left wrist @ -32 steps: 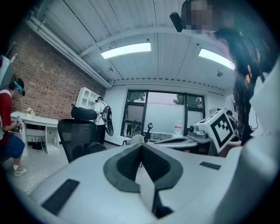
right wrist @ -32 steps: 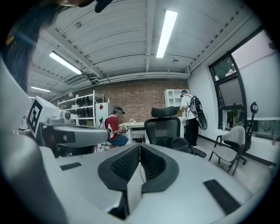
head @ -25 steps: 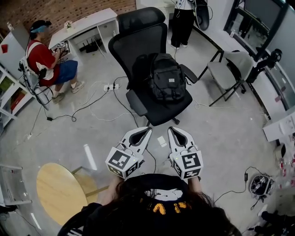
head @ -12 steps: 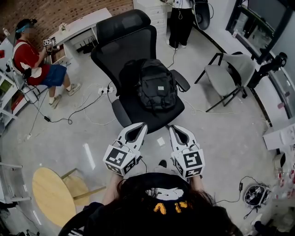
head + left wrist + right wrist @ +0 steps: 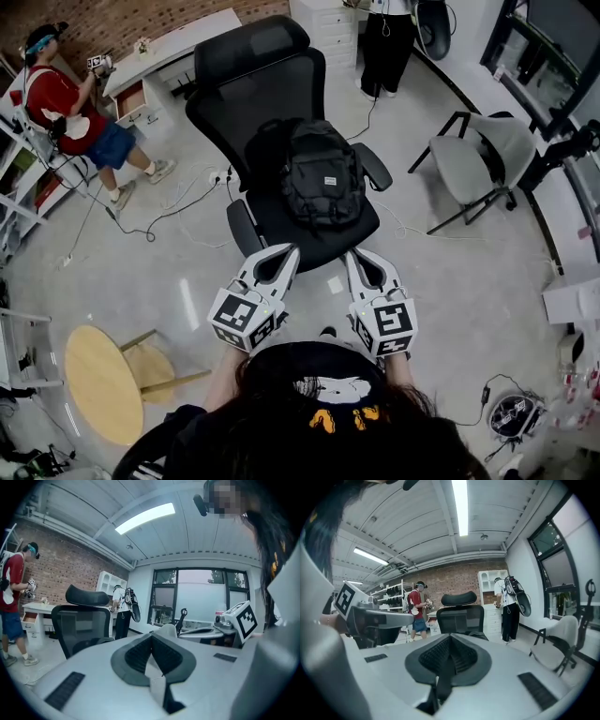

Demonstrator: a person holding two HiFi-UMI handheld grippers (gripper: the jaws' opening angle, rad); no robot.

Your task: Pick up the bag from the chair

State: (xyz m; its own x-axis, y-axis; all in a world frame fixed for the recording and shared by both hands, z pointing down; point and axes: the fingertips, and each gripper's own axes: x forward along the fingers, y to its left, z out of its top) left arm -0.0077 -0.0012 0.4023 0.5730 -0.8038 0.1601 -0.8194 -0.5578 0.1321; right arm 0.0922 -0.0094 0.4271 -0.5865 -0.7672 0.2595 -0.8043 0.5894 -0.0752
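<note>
Compared with a second before, both grippers had come nearer to the chair (image 5: 261, 89) — their tips, which were then apart from the seat, now lay over its front edge in the head view.

Going from the left, the left gripper (image 5: 289, 251) had its jaws pressed together with nothing between them, and its own view showed the same. The bag (image 5: 323, 178) sat upright in the middle of the seat, leaning on the backrest, well ahead of both tips. The right gripper (image 5: 355, 255) was also closed and empty.

The step in hand was, I judged, the approach. To do it well I would open the jaws before reaching the bag, not at it. I would aim for the top of the bag, where a handle or strap should be, though I could not make one out. Such a chair may roll or swivel, so I would come from above and not push.

The grippers were pale hard shells with dark ribbed pads (image 5: 433, 656). The bag was black woven fabric, soft and rounded, with a small pale label on its front — it would probably sag when lifted. The backrest looked like dark mesh, with a curved headrest above.
</note>
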